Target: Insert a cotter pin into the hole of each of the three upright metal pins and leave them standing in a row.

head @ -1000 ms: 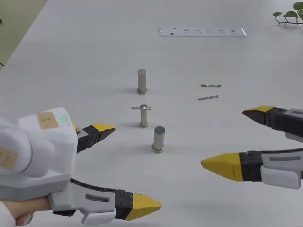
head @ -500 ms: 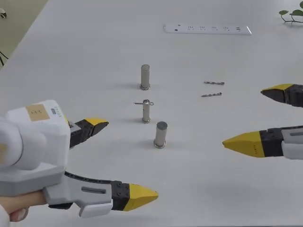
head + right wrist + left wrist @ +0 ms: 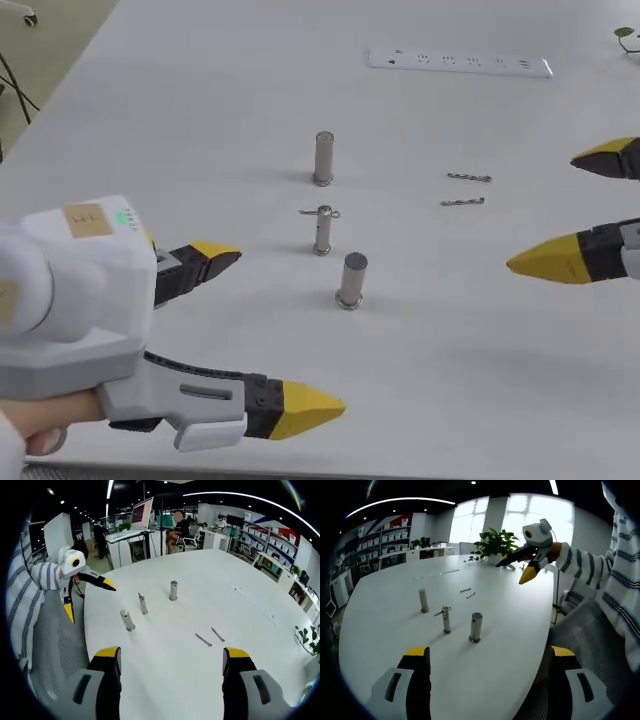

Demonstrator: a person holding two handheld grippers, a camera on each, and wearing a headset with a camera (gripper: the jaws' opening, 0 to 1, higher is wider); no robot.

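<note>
- Head view: The left hand-held gripper (image 3: 265, 330) hovers over the near edge of the bench (image 3: 200, 120), jaws spread wide and empty, placed against the pins much as it was a second ago.
- The right hand-held gripper (image 3: 545, 212), also wide open and empty, has drawn off to the right, farther from the row than before.
- The far pin (image 3: 323, 158), middle pin (image 3: 322, 235) and near pin (image 3: 352, 280) stand upright in a slanting row at mid-bench, unchanged; a cotter pin (image 3: 320, 212) sits through the top of the middle pin.
- A loose cotter pin (image 3: 469, 177) and a second loose cotter pin (image 3: 462, 202) lie flat to the right of the row, unmoved, with a power strip (image 3: 458, 63) well beyond.
- Left gripper view: Its jaws stand far apart with nothing between them; ahead are the far pin (image 3: 423, 600), middle pin (image 3: 446, 620) and near pin (image 3: 476, 627). The right hand-held gripper (image 3: 512, 572) hangs open above the bench, a striped sleeve (image 3: 600, 575) behind it.
- Right gripper view: Its jaws gape, empty, over bare bench; the three pins stand beyond, the loose cotter pin (image 3: 217, 634) nearer, and the left hand-held gripper (image 3: 89, 600) hangs open off the bench's edge.
</note>
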